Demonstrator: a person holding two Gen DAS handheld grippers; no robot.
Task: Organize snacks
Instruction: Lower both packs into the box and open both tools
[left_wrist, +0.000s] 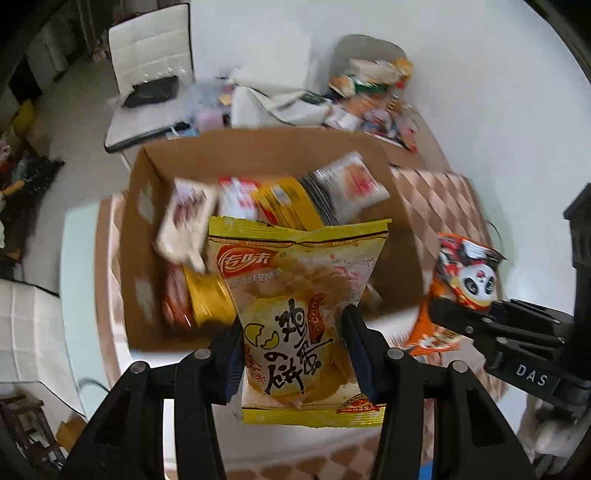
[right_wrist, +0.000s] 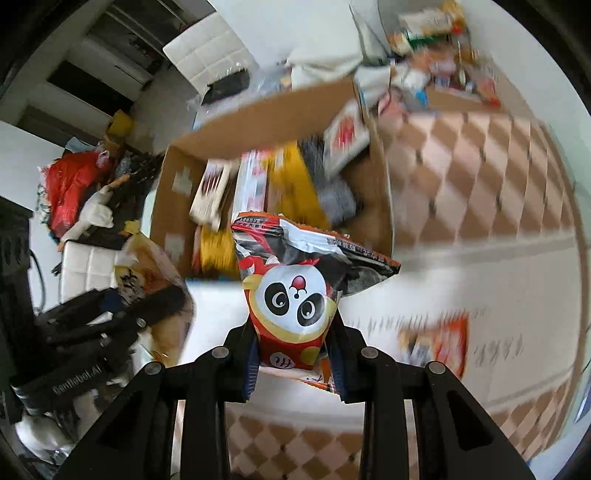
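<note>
Yellow foil, crinkled and glossy: egg-biscuit packet (left_wrist: 299, 321) clamped low on its body by the left gripper (left_wrist: 295, 354), jaws squeezed onto both side edges, sealed top rising away from the camera over the near wall of the cardboard box (left_wrist: 147, 266). Long axis in line with the fingers, print upright to the lens, far seal over the box's open mouth. Alongside, panda-print packet (right_wrist: 295, 295) pinched at its lower end by the right gripper (right_wrist: 295, 354), likewise clenched, crumpled top fanned out toward the box and tilted a little to the right. Both packets held clear of the checked tablecloth (right_wrist: 480, 177), apparently so as to pass over the box wall and drop in end-first. Inside the box, more packets (left_wrist: 280, 199) standing on edge in a rough row, room left at the near side, probably the intended slot. Low grips leave most of each bag free ahead of the fingers, handy for sliding between neighbours. On the cloth near the right gripper, one orange packet (right_wrist: 443, 343), blurred. Beyond the box, loose snack pile (left_wrist: 373, 88) awaiting sorting.
</note>
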